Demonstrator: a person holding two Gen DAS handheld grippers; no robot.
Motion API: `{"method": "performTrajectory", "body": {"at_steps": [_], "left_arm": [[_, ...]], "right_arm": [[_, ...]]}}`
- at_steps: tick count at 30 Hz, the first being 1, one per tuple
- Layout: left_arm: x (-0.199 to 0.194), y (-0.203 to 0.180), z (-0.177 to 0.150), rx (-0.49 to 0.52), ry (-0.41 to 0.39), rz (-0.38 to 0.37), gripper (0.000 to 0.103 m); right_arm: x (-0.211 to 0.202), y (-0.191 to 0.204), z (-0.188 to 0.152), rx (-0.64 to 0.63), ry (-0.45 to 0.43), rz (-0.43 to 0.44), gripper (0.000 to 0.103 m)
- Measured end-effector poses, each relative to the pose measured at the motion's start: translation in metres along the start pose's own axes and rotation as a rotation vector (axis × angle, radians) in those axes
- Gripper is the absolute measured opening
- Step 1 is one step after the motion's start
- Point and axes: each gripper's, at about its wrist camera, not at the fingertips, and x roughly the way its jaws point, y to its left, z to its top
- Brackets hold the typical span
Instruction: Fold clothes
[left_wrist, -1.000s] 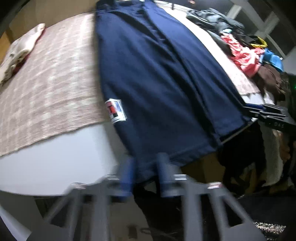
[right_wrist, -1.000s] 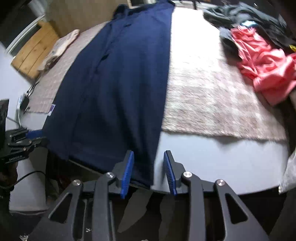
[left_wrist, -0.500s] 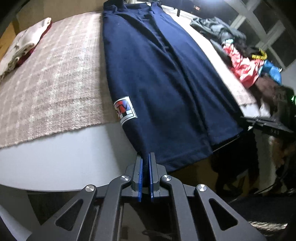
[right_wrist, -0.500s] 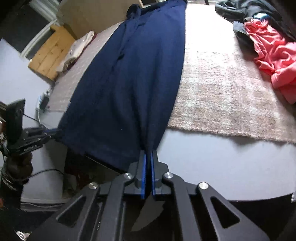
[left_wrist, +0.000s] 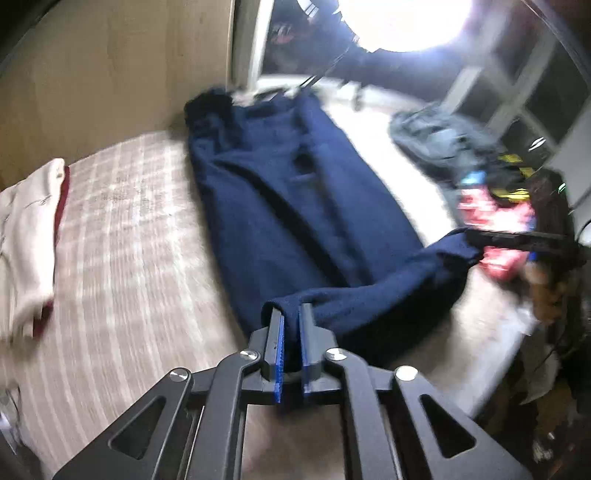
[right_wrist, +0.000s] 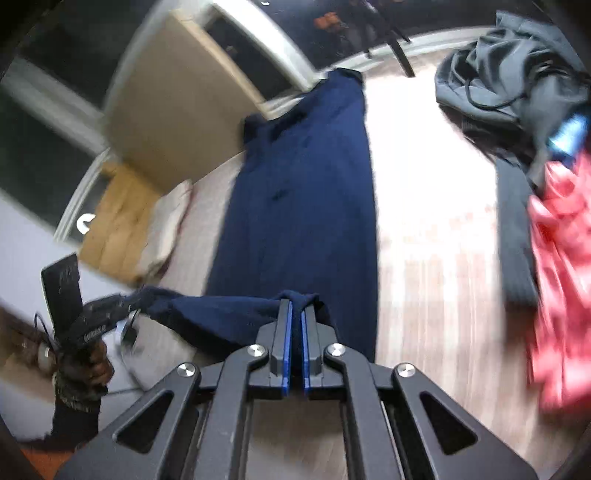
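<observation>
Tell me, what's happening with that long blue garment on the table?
A person is folding clothes with a handheld gripper in each hand. The left gripper and the right gripper each pinch a bottom corner of the navy garment, which lies stretched along the checked cloth on the table. The left gripper's jaws are opening slightly, with fabric between them. The bottom edge is lifted off the table and hangs between the two grippers. A pile of unfolded clothes waits to one side.

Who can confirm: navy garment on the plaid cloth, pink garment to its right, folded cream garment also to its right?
Not quite. The folded cream garment lies to the left of the navy garment, not its right; the left wrist view shows it. The rest holds: navy garment on the plaid cloth, pink garment to its right.
</observation>
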Motion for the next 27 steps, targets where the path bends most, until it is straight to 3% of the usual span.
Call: {"method": "performTrajectory", "body": {"at_steps": [2, 4, 5, 6, 7, 10, 15, 18, 19, 21, 23, 27], "left_arm": [[0.034, 0.009, 0.018, -0.025, 0.072, 0.057, 0.010], [0.029, 0.023, 0.023, -0.042, 0.034, 0.047, 0.016], [0.022, 0.028, 0.021, -0.044, 0.008, 0.027, 0.027], [0.017, 0.026, 0.018, -0.029, -0.012, 0.017, 0.034], [0.012, 0.024, 0.016, -0.013, -0.032, 0.007, 0.035], [0.011, 0.013, 0.010, 0.070, -0.059, -0.028, 0.037], [0.051, 0.000, 0.014, 0.155, 0.005, -0.061, 0.037], [0.080, 0.004, 0.029, 0.197, 0.021, 0.042, 0.038], [0.087, 0.009, 0.034, 0.197, 0.028, 0.062, 0.038], [0.079, 0.023, 0.041, 0.147, -0.003, 0.057, 0.039], [0.069, 0.033, 0.045, 0.114, -0.036, 0.059, 0.036], [0.043, 0.036, 0.032, 0.117, -0.082, -0.019, 0.036]], "right_arm": [[0.003, -0.019, 0.011, 0.059, 0.022, -0.019, 0.010], [0.007, -0.037, 0.022, 0.117, 0.043, -0.038, 0.015], [0.009, -0.046, 0.028, 0.147, 0.054, -0.047, 0.018], [0.006, -0.051, 0.030, 0.151, 0.046, -0.060, 0.023], [-0.003, -0.045, 0.025, 0.104, 0.009, -0.078, 0.023], [0.002, -0.025, 0.013, -0.027, 0.012, -0.120, 0.023], [0.046, 0.010, 0.003, -0.182, 0.062, -0.167, 0.023], [0.058, 0.004, 0.002, -0.214, 0.068, -0.266, 0.023], [0.058, 0.001, 0.002, -0.208, 0.071, -0.305, 0.016], [0.057, -0.004, 0.003, -0.197, 0.072, -0.373, 0.015], [0.046, -0.002, 0.003, -0.192, 0.054, -0.386, 0.015], [0.032, 0.014, 0.003, -0.245, -0.023, -0.348, 0.016]]}}
